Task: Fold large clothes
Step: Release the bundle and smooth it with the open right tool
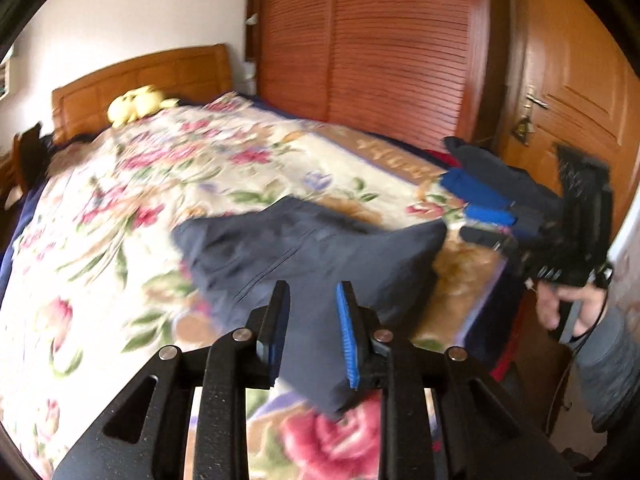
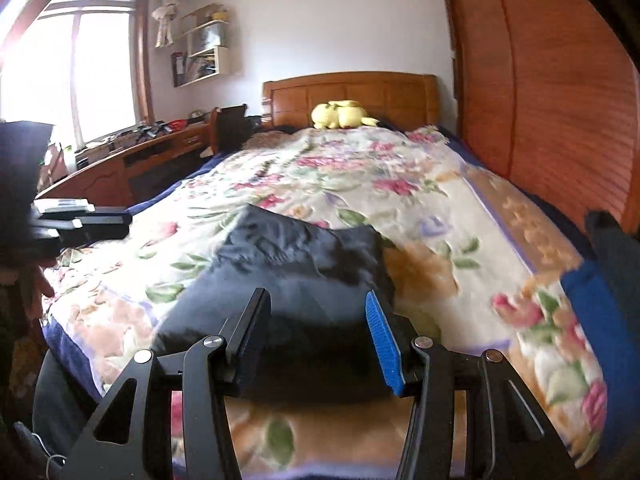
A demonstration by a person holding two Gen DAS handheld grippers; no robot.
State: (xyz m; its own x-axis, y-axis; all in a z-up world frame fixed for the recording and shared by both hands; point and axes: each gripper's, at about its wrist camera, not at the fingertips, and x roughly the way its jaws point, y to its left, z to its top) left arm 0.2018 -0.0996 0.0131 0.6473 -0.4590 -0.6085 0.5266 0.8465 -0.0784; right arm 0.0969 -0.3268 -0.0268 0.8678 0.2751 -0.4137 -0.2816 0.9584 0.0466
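A dark navy garment [image 1: 304, 256] lies folded into a compact bundle on the floral blanket [image 1: 132, 184] near the foot of the bed. My left gripper [image 1: 313, 300] hovers just over its near edge, jaws apart and empty. In the right wrist view the same garment [image 2: 296, 264] lies ahead of my right gripper [image 2: 318, 304], which is open wide and empty above its near edge. The right gripper also shows in the left wrist view [image 1: 478, 200], at the right, with its jaws apart. The left gripper's body shows at the left edge of the right wrist view [image 2: 80, 220].
A yellow plush toy [image 2: 340, 114] sits by the wooden headboard [image 2: 352, 92]. A louvred wardrobe [image 1: 372, 48] and a door [image 1: 568, 92] stand along the bed's right side. Dark and blue clothes [image 1: 496, 172] are piled at the bed's right corner. A desk [image 2: 132, 160] runs under the window.
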